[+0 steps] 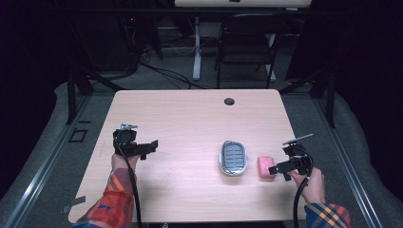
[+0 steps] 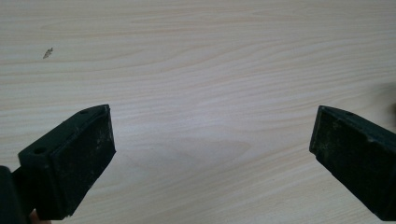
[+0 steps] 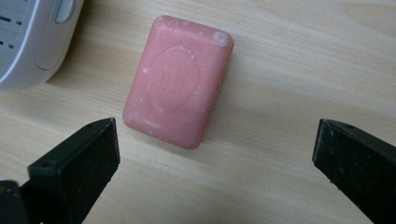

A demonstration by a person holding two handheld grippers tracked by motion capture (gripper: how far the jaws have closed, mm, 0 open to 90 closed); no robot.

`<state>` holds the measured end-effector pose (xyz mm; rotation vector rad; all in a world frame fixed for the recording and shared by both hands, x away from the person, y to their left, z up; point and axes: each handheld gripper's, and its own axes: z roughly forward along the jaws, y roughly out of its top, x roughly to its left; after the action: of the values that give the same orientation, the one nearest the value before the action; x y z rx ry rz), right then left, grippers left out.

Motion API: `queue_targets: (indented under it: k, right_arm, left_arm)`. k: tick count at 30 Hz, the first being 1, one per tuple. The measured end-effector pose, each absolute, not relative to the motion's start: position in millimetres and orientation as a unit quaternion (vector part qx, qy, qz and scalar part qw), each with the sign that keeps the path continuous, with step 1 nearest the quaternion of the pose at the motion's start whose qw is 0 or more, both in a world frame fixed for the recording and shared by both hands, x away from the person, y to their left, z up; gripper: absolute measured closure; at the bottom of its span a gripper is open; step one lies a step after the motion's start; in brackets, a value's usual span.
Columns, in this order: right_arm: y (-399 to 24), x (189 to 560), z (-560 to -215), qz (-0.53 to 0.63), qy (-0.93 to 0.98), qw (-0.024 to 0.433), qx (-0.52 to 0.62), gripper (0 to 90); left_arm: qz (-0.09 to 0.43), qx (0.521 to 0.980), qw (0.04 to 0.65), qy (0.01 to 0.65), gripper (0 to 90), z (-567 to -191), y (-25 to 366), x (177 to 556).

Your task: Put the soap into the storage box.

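Desk (image 1: pixel 190 114) is carrying a soap dish (image 1: pixel 233 158) with pink soap (image 3: pixel 178 80) lying just beside it. Right gripper (image 3: pixel 215 154) is hovering near, fingers released; soap looks slick, risking squirting out. Left gripper (image 2: pixel 212 154) is idling, fingers released.

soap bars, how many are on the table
1. The pink soap bar lies flat on the table, just right of the grey soap dish and not touching it, in front of the open right tongs.
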<state>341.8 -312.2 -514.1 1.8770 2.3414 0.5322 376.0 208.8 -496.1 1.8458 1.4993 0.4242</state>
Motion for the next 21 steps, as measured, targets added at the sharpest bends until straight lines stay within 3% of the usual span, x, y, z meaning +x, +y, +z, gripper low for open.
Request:
queue_targets:
  k: [21]
  right_arm:
    - [-276, 358, -516, 0.150, 0.762, 0.062, 0.627, 14.3]
  left_arm:
    - [0.164, 0.724, 0.347, 0.573, 0.1, -496, 207, 377]
